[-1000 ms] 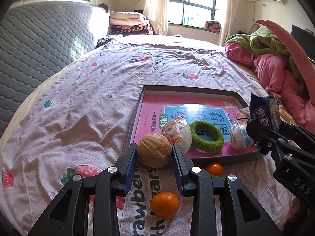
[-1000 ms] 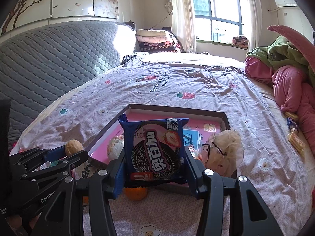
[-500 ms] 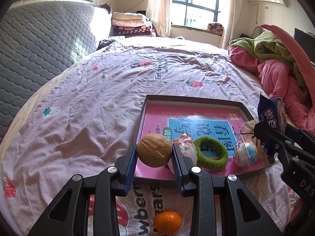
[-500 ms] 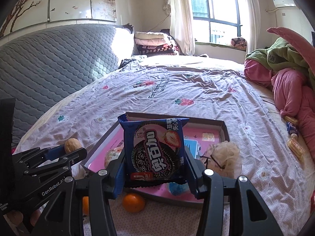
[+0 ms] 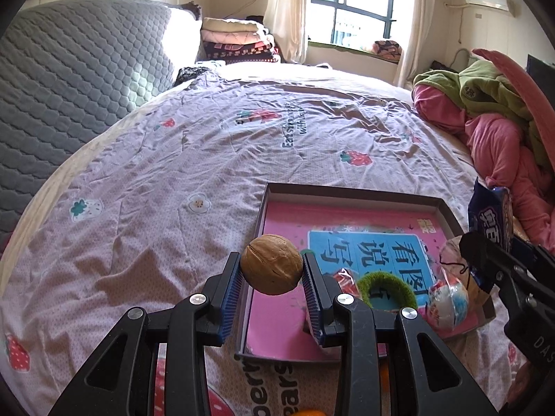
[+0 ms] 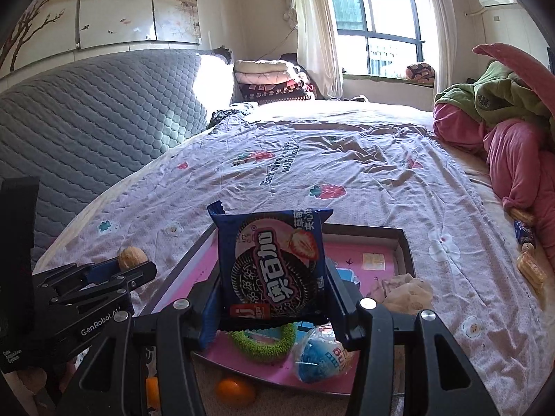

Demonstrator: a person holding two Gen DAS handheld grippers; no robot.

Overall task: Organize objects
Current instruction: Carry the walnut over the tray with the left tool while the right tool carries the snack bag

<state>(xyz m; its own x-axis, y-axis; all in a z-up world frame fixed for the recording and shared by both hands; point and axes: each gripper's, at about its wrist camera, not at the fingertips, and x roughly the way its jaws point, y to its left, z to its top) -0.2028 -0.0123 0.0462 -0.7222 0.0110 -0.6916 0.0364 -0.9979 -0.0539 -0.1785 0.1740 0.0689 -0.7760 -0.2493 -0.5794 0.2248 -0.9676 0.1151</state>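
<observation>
Bedspread [image 5: 173, 180], pale lilac cotton printed with strawberries and flowers, covers the bed and carries every object. Leftmost, the left gripper [image 5: 272, 272] has its jaws partly closed on a round brown walnut [image 5: 271, 264], the blue ribbed pads pressing its two sides; the nut hangs clear of the bedding, over the near left corner of the shallow cardboard tray with the pink printed floor [image 5: 347, 192], presumably so that it can be lowered inside the rim. Within the tray, reading rightward, lie a fuzzy green ring [image 5: 388, 286], a clear-wrapped blue-and-white ball-shaped sweet [image 5: 447, 300] and a crumpled beige mesh pouch [image 6: 402, 293] at the right wall; their grouping suggests the tray is the collecting place. A small orange mandarin [image 6: 234, 391] rests on the bedspread just outside the tray's near rim, not yet gathered. Farther right, the right gripper [image 6: 272, 306] has its jaws about a third open, clamped on the lower edges of a dark blue foil biscuit packet showing a strawberry and a chocolate sandwich biscuit [image 6: 274, 267]; the packet stands upright above the tray's near edge, apparently poised for release. Far right, small wrapped snacks [image 6: 529, 267] lie near heaped pink and green bedding [image 6: 503, 128].
</observation>
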